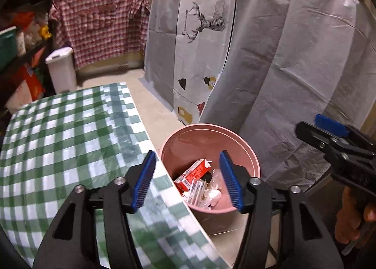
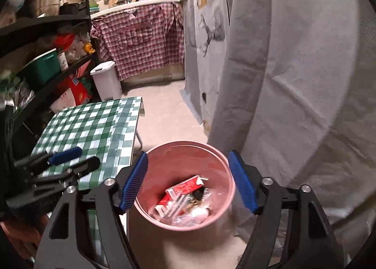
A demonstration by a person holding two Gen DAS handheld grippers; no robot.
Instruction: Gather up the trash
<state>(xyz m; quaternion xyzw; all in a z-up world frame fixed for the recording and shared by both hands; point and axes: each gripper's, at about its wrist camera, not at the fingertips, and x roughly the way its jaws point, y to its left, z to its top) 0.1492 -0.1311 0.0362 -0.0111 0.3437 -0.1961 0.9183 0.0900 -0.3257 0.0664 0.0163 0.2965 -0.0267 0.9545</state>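
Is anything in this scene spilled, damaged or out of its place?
Nothing stands out. The trash, a red carton and clear wrappers, lies inside the pink bin, which stands upright on the floor beside the table with the green checked cloth. No trash shows on the cloth or the floor.

Your pink bin [image 2: 218, 158] at lower centre looks like smooth, slightly glossy plastic. Inside it lie a glossy red carton [image 2: 181, 190] and crinkled clear wrap [image 2: 206, 200]. At left, the checked tablecloth [image 1: 58, 132] shines like oilcloth. The grey sheet [image 1: 293, 69] at right is matt and creased.
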